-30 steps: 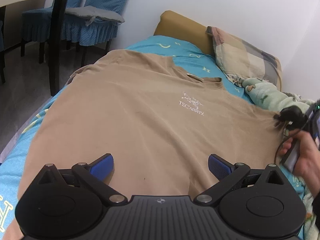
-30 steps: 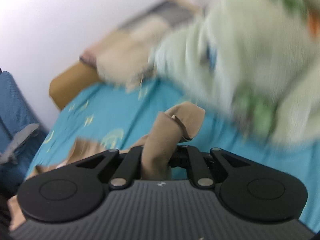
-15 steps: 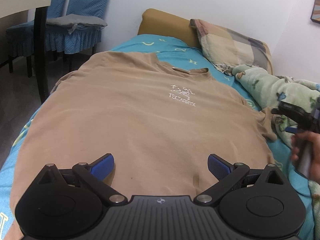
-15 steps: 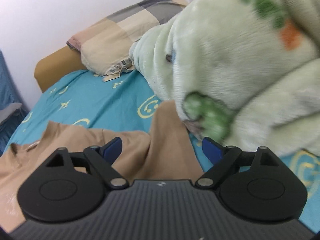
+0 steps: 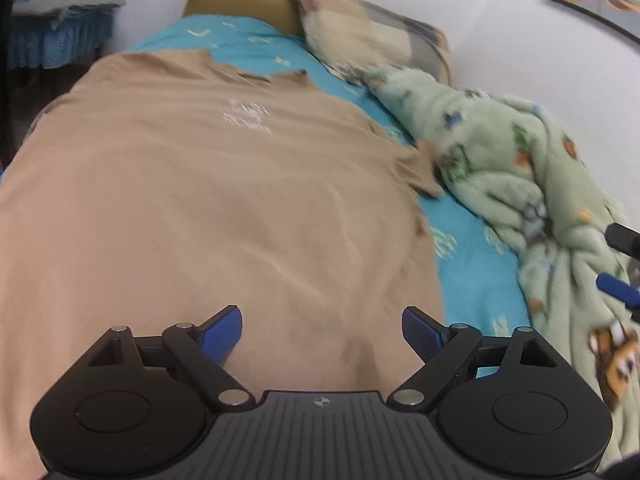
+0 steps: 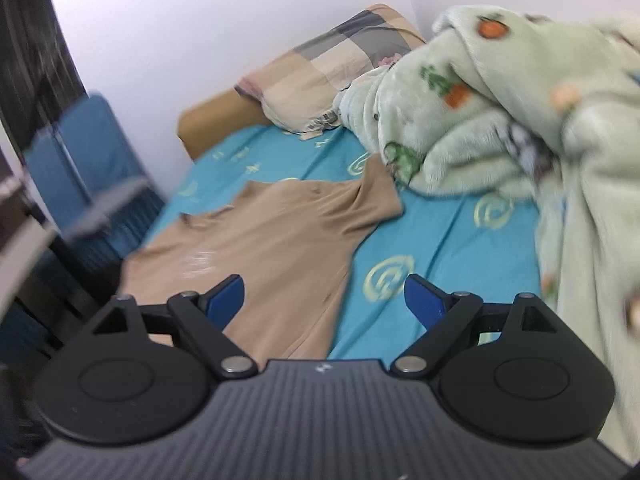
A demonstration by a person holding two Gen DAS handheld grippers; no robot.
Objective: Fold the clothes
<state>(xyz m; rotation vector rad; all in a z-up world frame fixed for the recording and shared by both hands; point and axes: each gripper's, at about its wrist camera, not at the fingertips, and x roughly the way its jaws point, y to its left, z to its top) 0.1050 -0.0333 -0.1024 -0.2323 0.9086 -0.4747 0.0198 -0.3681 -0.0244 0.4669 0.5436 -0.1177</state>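
**Shirt flat, both grippers empty**

I see the tan shirt (image 5: pixel 208 208) spread face-up on the blue sheet (image 6: pixel 440 240), its sleeve (image 6: pixel 376 196) beside the green blanket (image 6: pixel 500 120). My left gripper (image 5: pixel 322 330) and right gripper (image 6: pixel 324 298) hover wide open, free to choose fold corners.

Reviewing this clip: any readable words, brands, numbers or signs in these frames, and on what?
None can be read.
White chest print on the tan T-shirt: two lines, too blurred in both views.
Small round emblem on the left gripper body: a symbol, no letters.
Yellow marks on the blue bedsheet: pattern only.
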